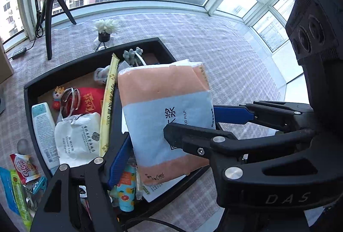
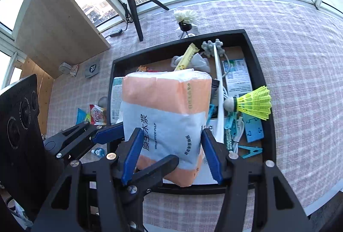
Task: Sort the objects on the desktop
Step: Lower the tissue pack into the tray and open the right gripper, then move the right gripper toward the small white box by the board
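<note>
A soft tissue pack [image 1: 165, 107], orange and pale blue with printed characters, hangs above a black tray [image 1: 27, 90]. My left gripper [image 1: 148, 142] is shut on the pack's lower part. From the right, a blue-padded finger [image 1: 231, 114] of the right gripper reaches behind the pack. In the right wrist view the pack [image 2: 167, 103] sits between the two blue pads of my right gripper [image 2: 171, 152], which is shut on it. There the left gripper's padded finger [image 2: 107, 135] presses its left side. The pack hides the middle of the tray [image 2: 257, 60].
The tray holds a yellow shuttlecock [image 2: 257, 103], white cable, blue clips, red pouch [image 1: 90, 101], white tube [image 1: 42, 131] and yellow stick pack [image 1: 109, 103]. Sachets [image 1: 23, 167] lie outside its left rim. A tripod [image 1: 49, 17], flower pot [image 1: 106, 28] and wooden board [image 2: 57, 24] stand behind.
</note>
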Demonstrator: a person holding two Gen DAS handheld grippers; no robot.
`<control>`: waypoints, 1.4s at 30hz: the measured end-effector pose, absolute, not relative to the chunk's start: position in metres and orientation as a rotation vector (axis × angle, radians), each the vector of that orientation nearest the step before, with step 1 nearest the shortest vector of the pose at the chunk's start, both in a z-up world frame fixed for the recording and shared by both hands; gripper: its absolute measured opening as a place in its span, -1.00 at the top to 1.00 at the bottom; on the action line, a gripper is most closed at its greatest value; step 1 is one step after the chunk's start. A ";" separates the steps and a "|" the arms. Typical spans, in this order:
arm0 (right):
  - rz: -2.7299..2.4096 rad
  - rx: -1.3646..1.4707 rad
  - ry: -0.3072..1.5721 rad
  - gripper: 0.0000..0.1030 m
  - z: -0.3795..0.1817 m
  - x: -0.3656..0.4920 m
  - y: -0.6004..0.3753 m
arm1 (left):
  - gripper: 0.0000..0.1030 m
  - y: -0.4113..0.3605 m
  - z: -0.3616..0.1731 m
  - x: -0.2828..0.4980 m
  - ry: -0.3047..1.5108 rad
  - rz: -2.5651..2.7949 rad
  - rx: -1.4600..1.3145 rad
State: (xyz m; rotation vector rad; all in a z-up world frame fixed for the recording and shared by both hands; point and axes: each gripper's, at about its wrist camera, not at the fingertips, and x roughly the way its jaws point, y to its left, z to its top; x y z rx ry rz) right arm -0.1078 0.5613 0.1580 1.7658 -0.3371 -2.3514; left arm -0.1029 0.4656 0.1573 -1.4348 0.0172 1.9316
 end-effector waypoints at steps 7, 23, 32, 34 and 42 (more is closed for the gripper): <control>-2.455 1.760 -0.394 -0.28 0.169 -0.100 0.607 | -0.34 0.485 0.156 -0.100 0.046 1.954 -1.472; -2.426 1.680 -0.333 -0.28 0.173 -0.111 0.549 | -0.34 0.397 0.172 -0.108 0.050 2.120 -1.473; -2.370 1.637 -0.239 -0.28 0.172 -0.124 0.457 | -0.34 0.288 0.170 -0.122 -0.007 2.237 -1.515; -2.353 1.629 -0.224 -0.28 0.171 -0.127 0.433 | -0.34 0.260 0.167 -0.126 -0.028 2.260 -1.532; -2.303 1.622 -0.171 -0.28 0.167 -0.153 0.336 | -0.34 0.140 0.166 -0.144 -0.092 2.385 -1.589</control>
